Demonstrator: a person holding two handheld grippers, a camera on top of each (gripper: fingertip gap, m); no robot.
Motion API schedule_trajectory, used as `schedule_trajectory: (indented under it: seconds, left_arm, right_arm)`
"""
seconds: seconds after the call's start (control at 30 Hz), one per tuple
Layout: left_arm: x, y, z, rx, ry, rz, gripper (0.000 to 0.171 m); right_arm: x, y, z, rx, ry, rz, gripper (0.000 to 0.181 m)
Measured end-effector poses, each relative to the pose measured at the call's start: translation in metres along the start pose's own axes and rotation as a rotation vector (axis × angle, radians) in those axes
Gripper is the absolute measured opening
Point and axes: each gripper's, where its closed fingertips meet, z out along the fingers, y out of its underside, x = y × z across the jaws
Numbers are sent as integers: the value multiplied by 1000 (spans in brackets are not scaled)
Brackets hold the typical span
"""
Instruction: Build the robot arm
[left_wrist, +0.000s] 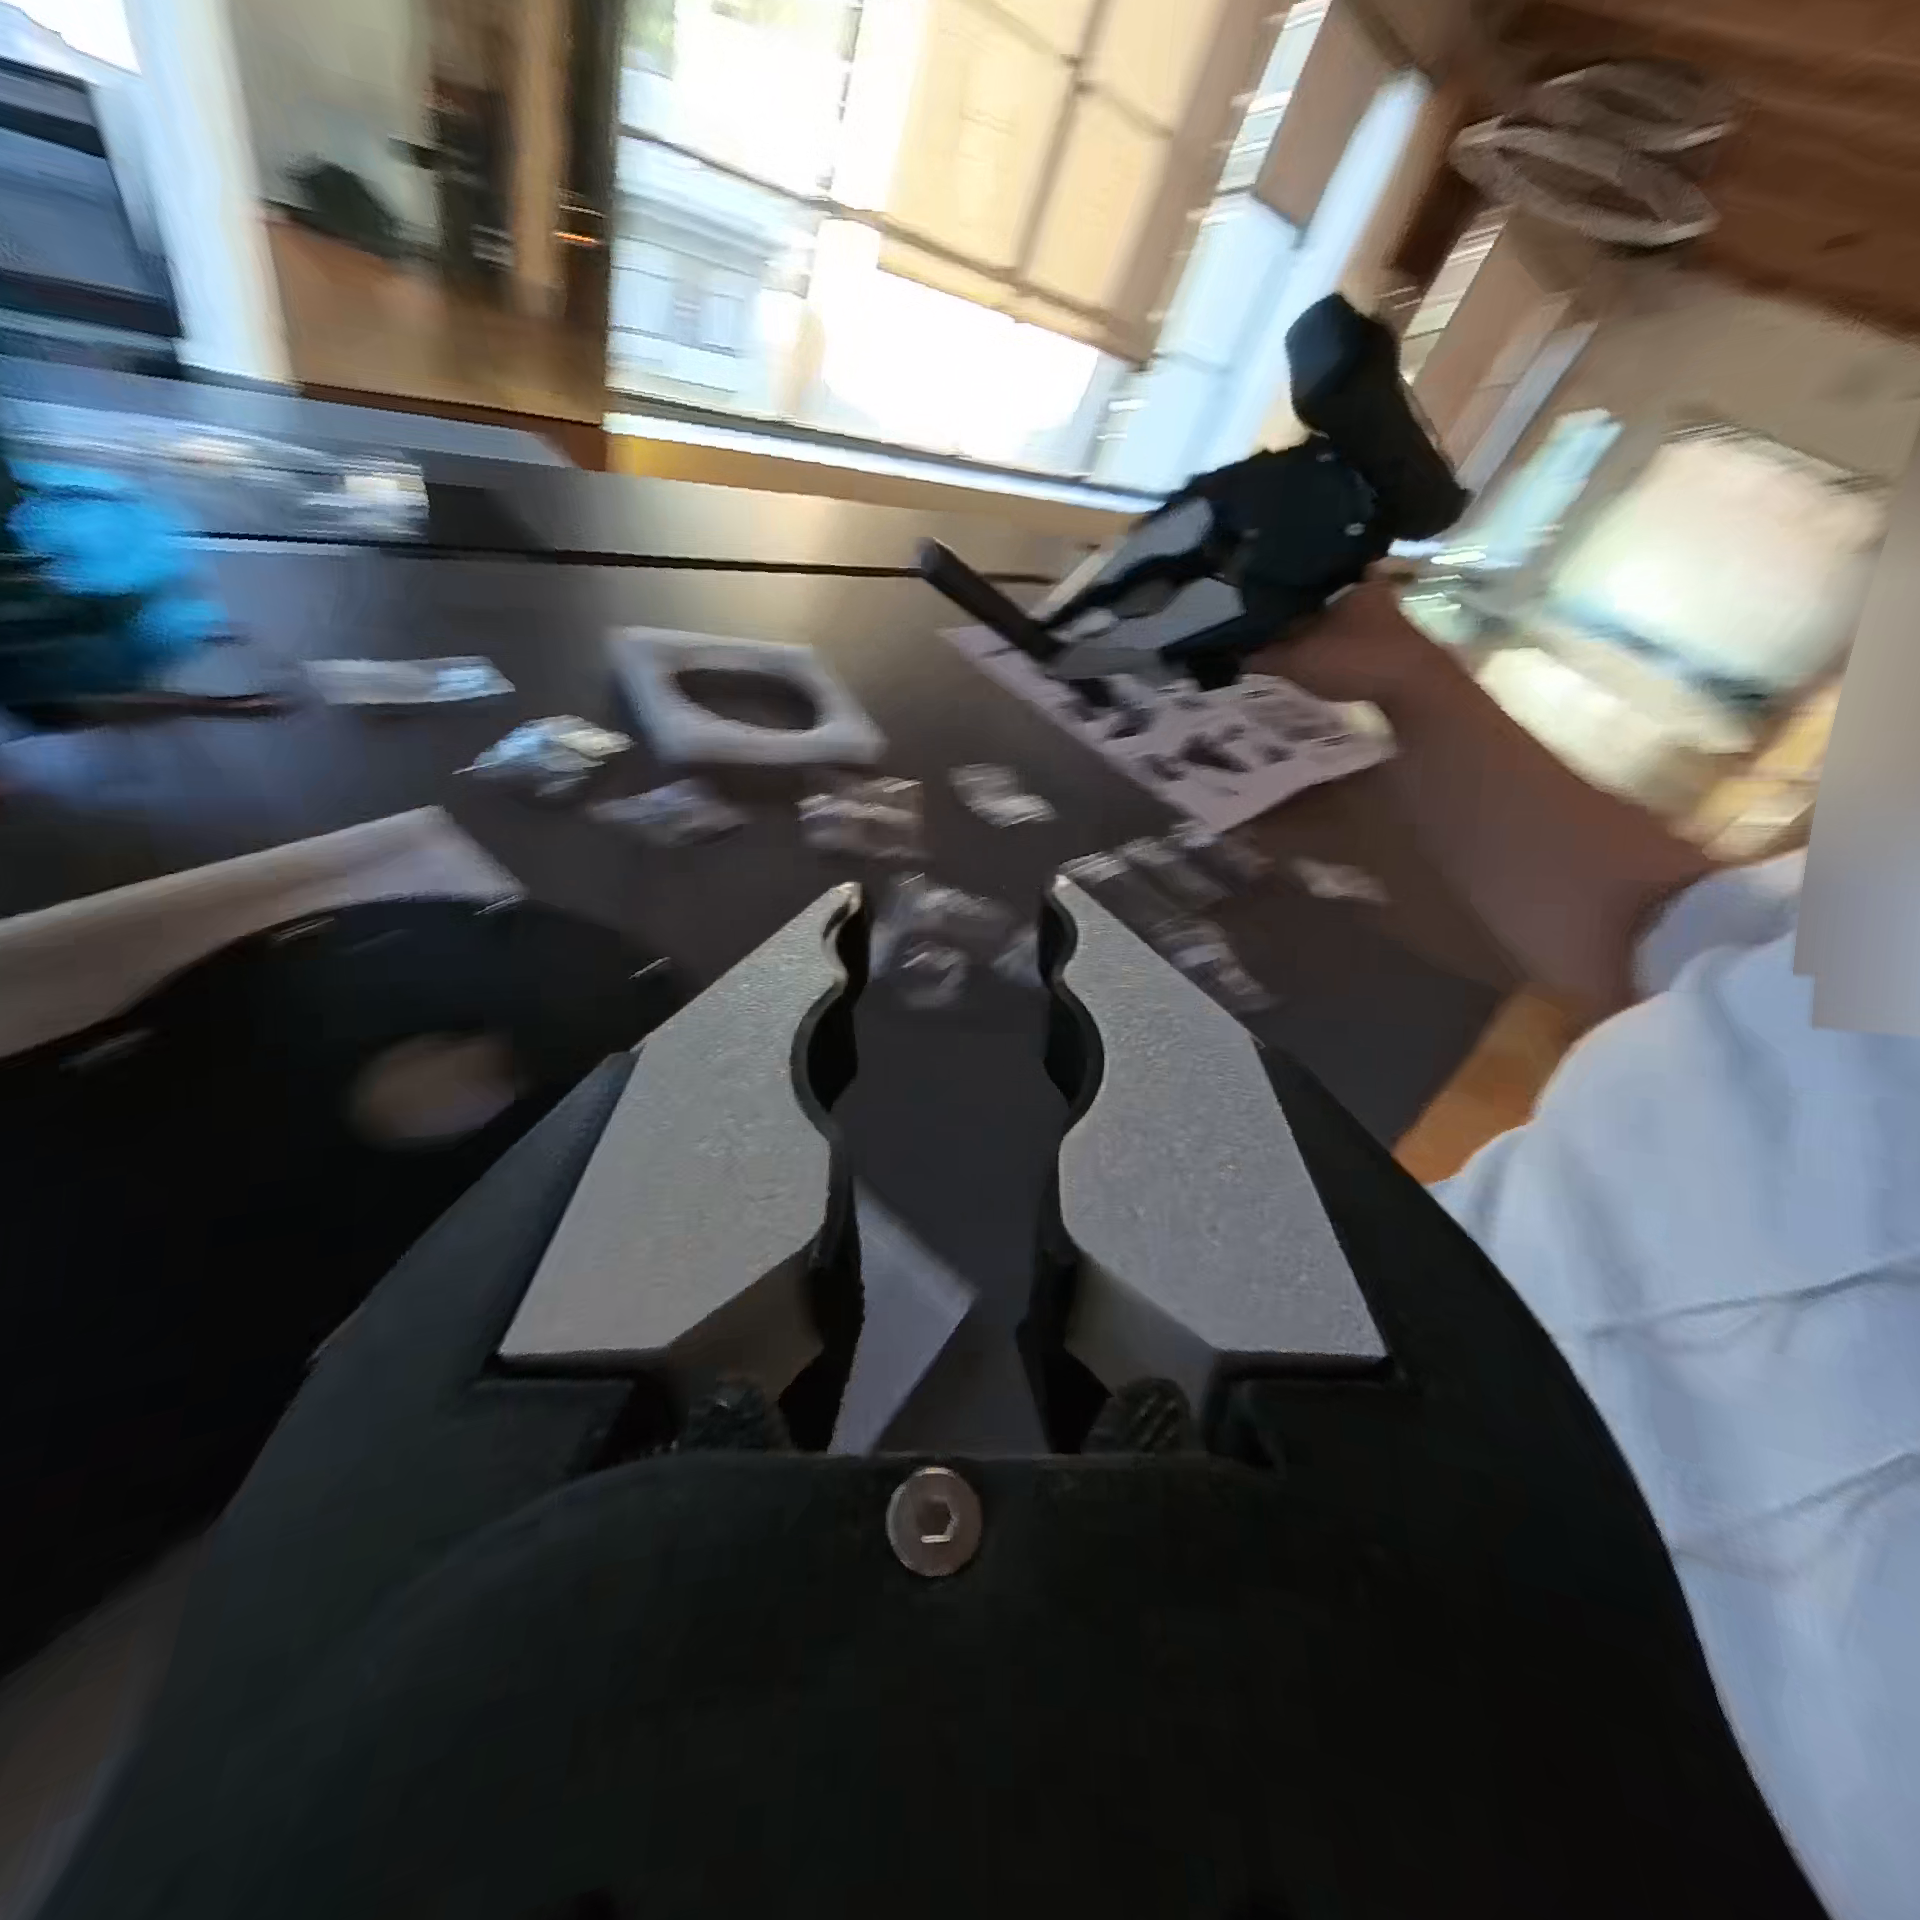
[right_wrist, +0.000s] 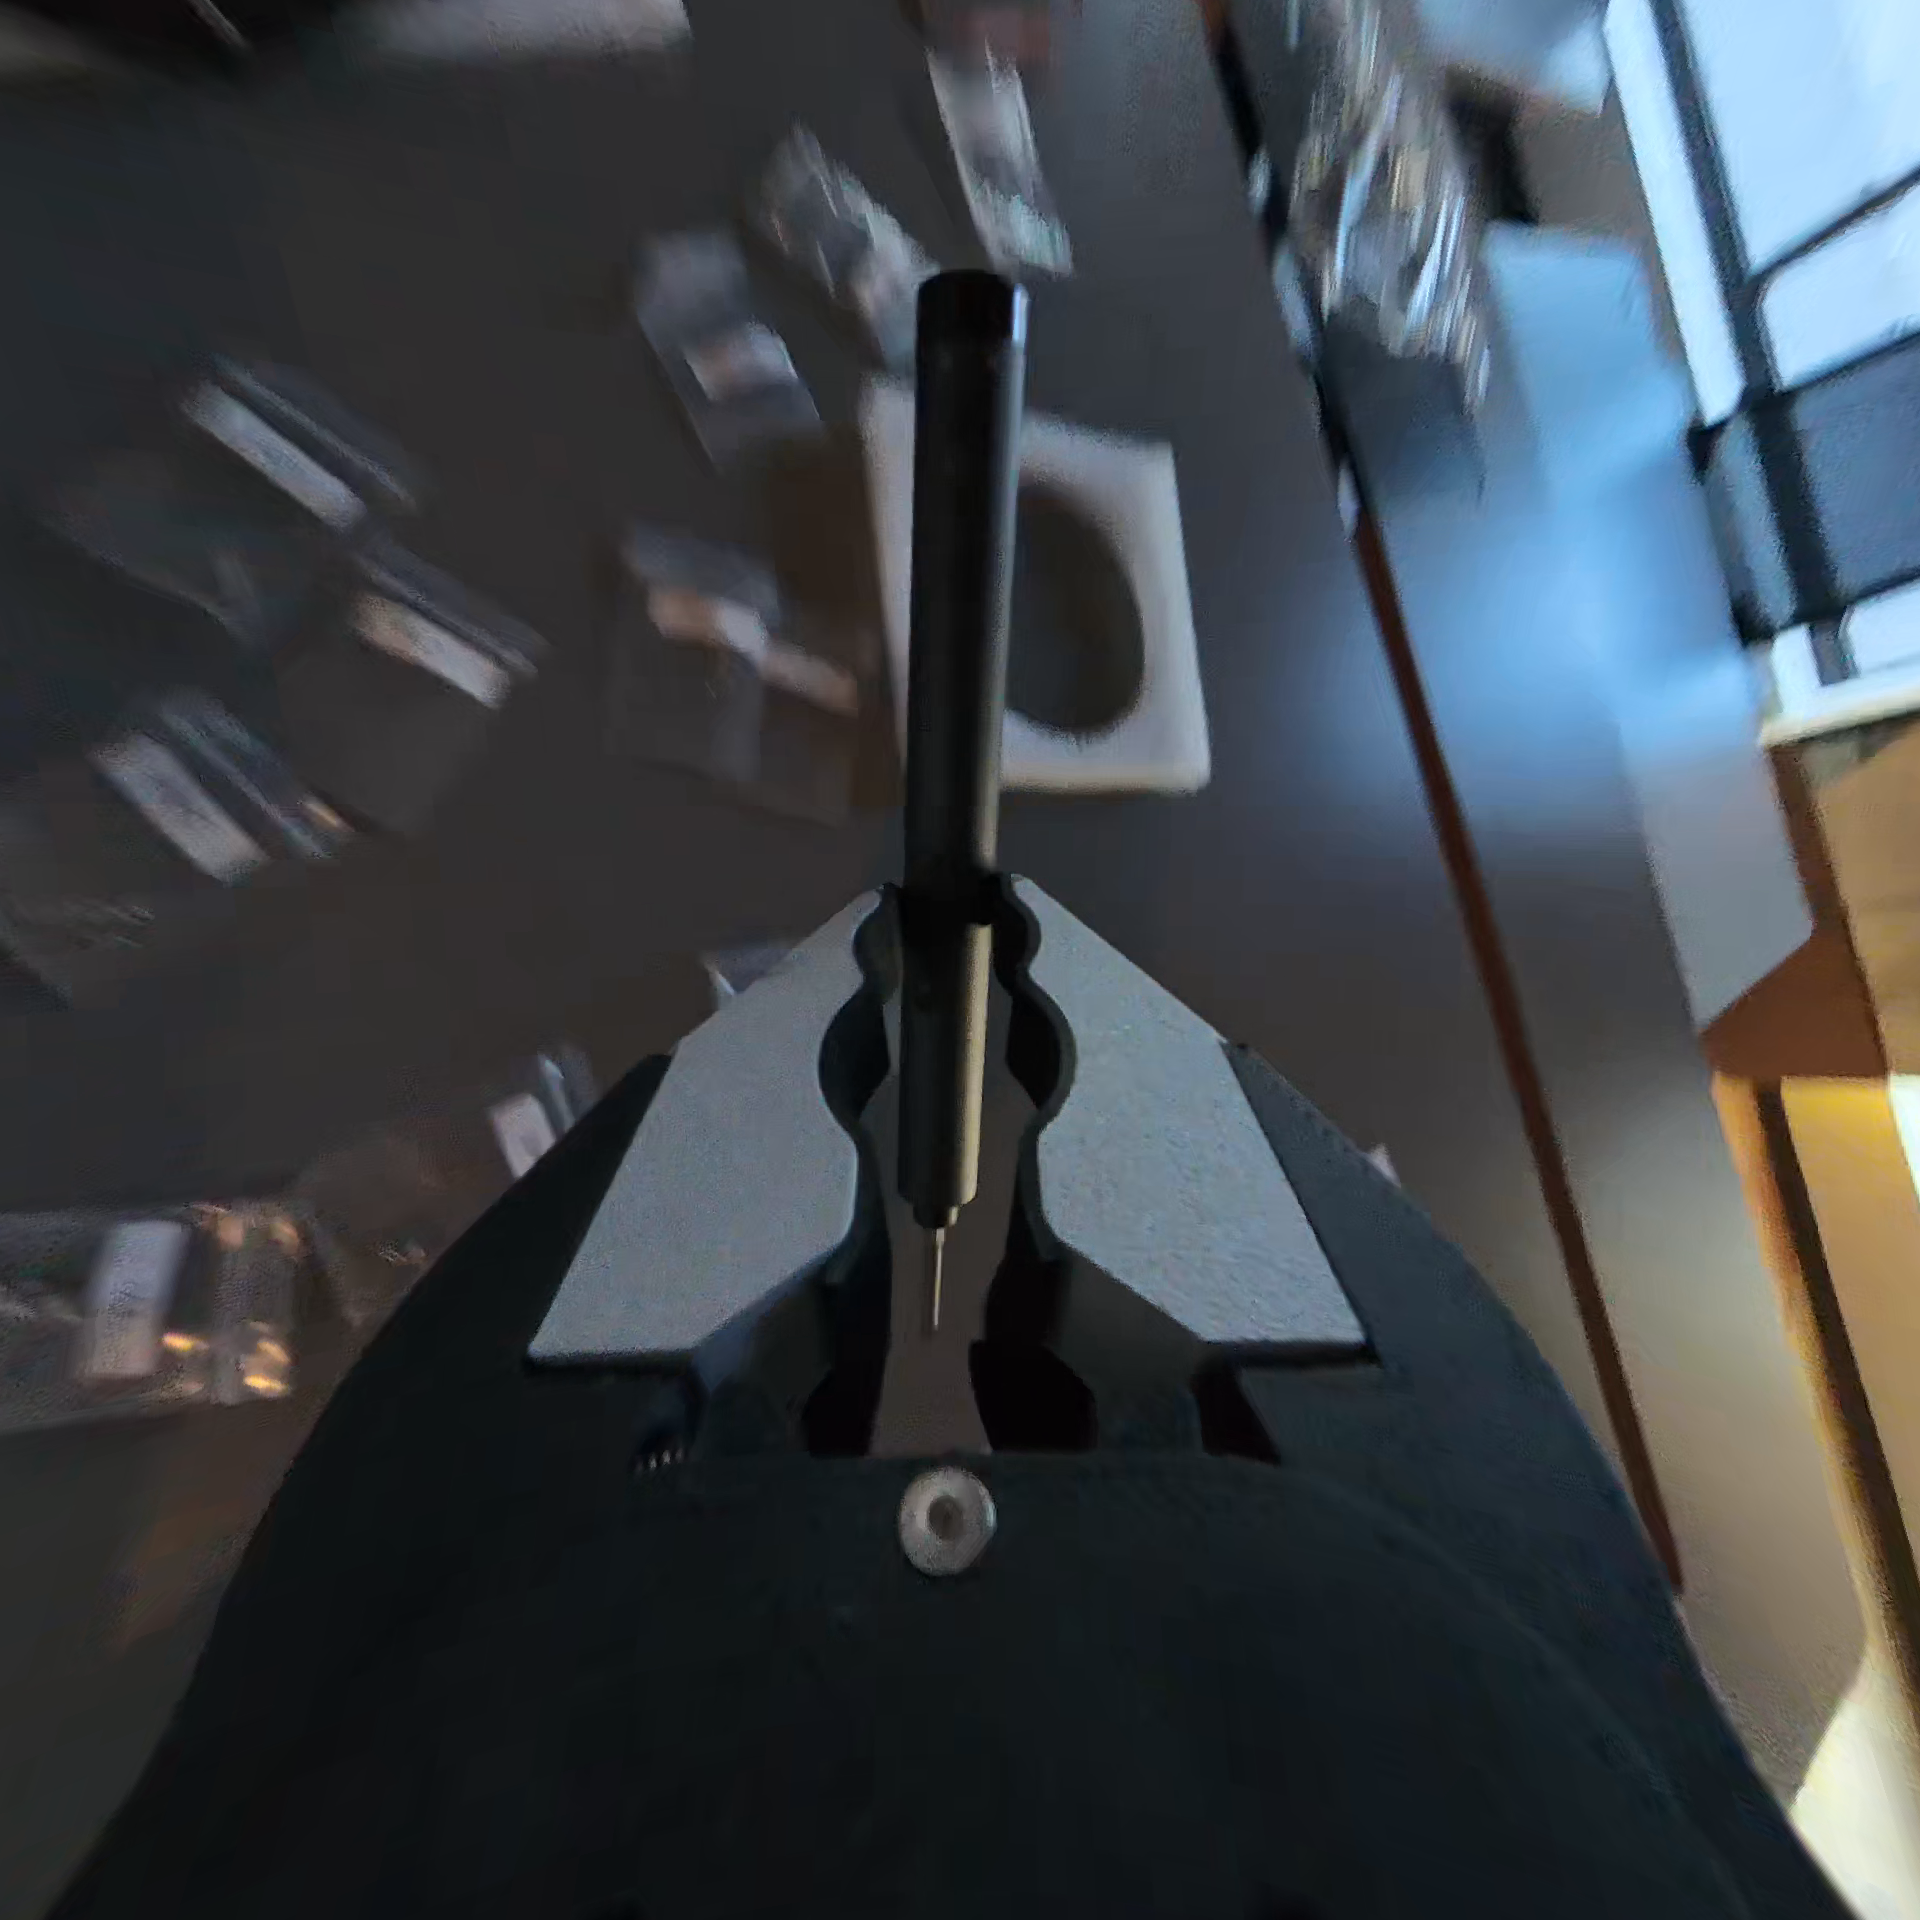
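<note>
My left gripper is open and empty, held above a dark table with small clear bags of parts just beyond its fingertips. My right gripper is shut on a black pen-shaped screwdriver. Its thin metal bit points back toward the camera and its body sticks out past the fingertips. In the left wrist view the right gripper hovers over the far right of the table with the screwdriver in it. Both views are motion-blurred.
A white square tray with a round recess sits mid-table. A printed paper sheet lies under the right gripper. A black round part lies on a pale box at the left. A person's white sleeve is at the right. My right fingertips sit around 30 cm from my left ones.
</note>
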Motion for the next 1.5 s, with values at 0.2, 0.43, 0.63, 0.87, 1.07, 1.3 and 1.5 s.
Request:
schedule_trajectory:
  seconds: [0.2,0.43,0.63,0.87,1.07,1.3,1.5]
  left_arm:
    - [26,-66,59,103,334,5,51]
    - [57,-179,45,200,855,-50,56]
    - [64,-192,41,81,928,-18,50]
    - [15,-184,53,-1,803,-98,36]
    - [-48,-190,29,56,566,-101,46]
    - [-66,-184,9,54,505,77,29]
    - [-81,-177,7,14,555,112,15]
  right_arm:
    - [-48,-150,-62,586,-466,74,15]
    - [-76,-246,-117,959,-1283,222,14]
    - [-80,-270,-123,1031,-1620,292,15]
    - [-83,-304,-71,994,-1355,377,14]
    - [-60,-333,-17,893,-368,350,15]
    - [-81,-355,9,677,86,244,15]
    - [-105,-359,23,761,-109,306,17]
